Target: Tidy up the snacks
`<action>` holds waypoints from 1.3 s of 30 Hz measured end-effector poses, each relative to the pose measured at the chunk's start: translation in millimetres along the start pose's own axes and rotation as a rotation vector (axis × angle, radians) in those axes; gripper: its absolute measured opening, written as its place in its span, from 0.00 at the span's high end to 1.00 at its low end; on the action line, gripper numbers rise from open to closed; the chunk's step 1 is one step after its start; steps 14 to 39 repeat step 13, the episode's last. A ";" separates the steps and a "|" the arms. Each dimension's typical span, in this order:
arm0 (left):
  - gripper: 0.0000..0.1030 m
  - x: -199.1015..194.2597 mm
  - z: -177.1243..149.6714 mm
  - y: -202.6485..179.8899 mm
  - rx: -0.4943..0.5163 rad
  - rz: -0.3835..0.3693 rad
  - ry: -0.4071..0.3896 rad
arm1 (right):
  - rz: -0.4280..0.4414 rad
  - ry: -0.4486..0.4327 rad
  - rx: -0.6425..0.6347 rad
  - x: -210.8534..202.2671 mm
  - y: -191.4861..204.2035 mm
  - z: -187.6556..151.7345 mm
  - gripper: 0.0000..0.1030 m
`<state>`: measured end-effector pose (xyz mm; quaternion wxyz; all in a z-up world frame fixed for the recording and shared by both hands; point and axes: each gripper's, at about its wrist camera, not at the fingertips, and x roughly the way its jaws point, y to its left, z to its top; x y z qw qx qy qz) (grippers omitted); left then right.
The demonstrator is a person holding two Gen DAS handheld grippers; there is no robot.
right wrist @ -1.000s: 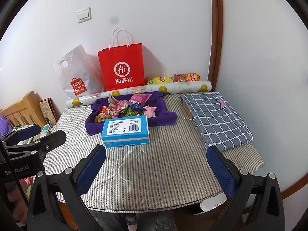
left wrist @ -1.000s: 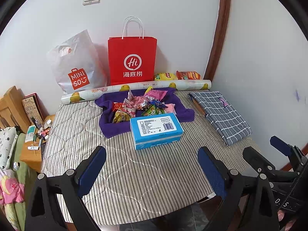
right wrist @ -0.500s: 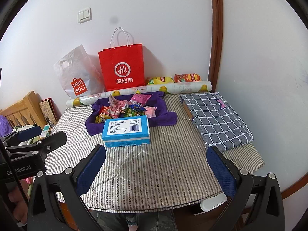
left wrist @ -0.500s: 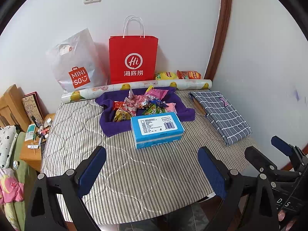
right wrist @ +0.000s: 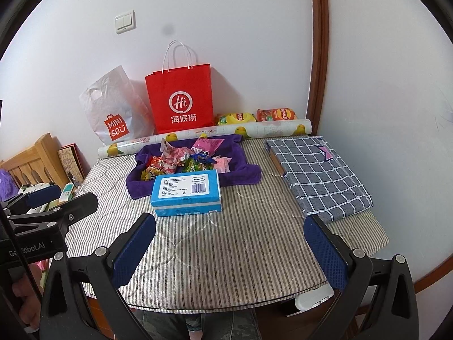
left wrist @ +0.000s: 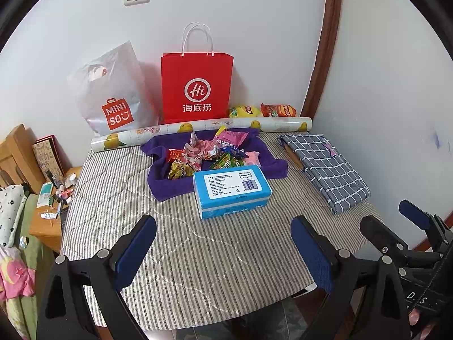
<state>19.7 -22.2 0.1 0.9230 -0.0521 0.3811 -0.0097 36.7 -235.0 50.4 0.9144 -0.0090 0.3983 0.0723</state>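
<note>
Both the left gripper (left wrist: 223, 250) and right gripper (right wrist: 230, 249) hang wide apart, holding nothing, over the near table (right wrist: 226, 249). Far beyond, a blue box (right wrist: 187, 195) touches the snack pile (right wrist: 184, 163).

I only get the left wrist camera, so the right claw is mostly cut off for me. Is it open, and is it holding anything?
Observer: The right claw is wide open and empty, over the near edge of the striped table cover.
Operator: What sits ahead of it?
Observer: The blue box, closer to the line of its left finger than its right, with the snacks on the purple cloth just behind.
Operator: How does my left claw look from there?
Observer: The left claw shows side-on at the picture's left edge, beyond the table's left side, and its body reads GenRobot.AI.
</note>
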 end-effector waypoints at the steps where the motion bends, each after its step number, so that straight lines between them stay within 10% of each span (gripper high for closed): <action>1: 0.07 0.1 0.5 0.3 0.000 0.000 0.000 | 0.000 0.000 0.000 0.2 -0.2 -0.2 0.00; 39: 0.06 1.7 1.3 7.7 0.000 0.020 -0.009 | 0.010 -0.013 -0.008 -3.3 6.3 3.5 0.00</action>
